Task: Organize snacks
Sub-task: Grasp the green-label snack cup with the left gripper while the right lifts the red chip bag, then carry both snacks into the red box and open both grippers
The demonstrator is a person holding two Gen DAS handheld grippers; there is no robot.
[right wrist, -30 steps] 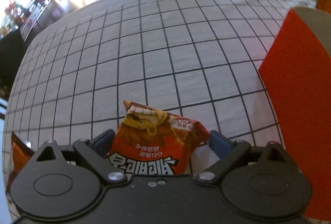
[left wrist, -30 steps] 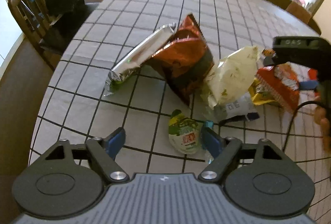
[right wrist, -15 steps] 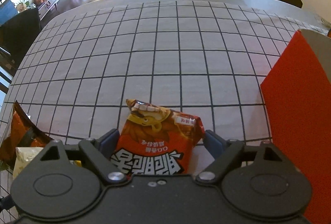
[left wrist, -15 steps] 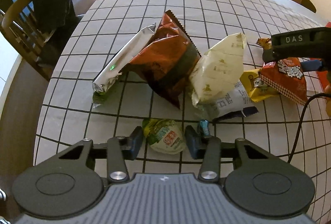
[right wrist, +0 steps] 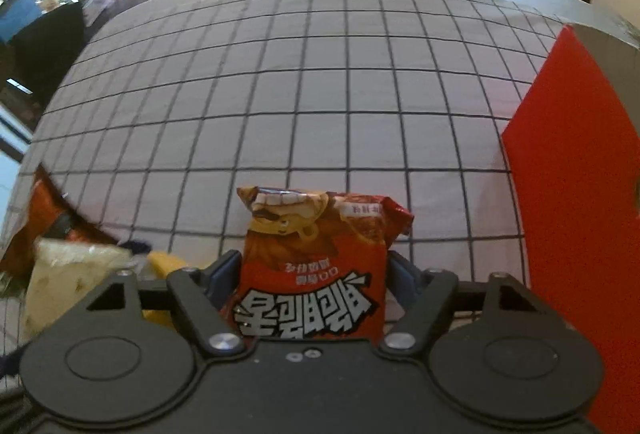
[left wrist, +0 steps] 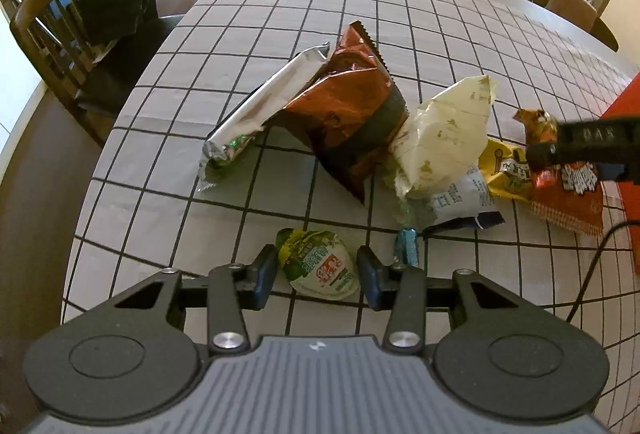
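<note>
Snacks heaped toward the near edge of the checked bench [left wrist: 280, 17]. Small green-and-white pouch [left wrist: 320, 266] lying flat between the left gripper's [left wrist: 318, 280] blue fingers [left wrist: 262, 276], clamped from both sides, long axis running diagonally from its green end toward the near edge. Red packet [right wrist: 316, 274] standing between the right gripper's [right wrist: 314, 278] fingers [right wrist: 224, 274], long axis pointing away toward the far edge, print upside down; fingers closing, pressed to both sides. Packet's lower end hidden behind the gripper body. Beyond the pouch, a silver tube bag [left wrist: 260, 109] pointing diagonally to the far edge, leaning on a brown bag [left wrist: 348, 113]; next, a cream bag [left wrist: 444, 137], a white-and-blue pack [left wrist: 460, 199], a yellow pack [left wrist: 506, 169] partly buried. Small blue wrapper [left wrist: 406, 246] just beside the left gripper, too small to read. Red box [right wrist: 568, 201] at the right edge, cut off by the frame. Chair [left wrist: 52, 33] off the left edge, draped in dark cloth.
</note>
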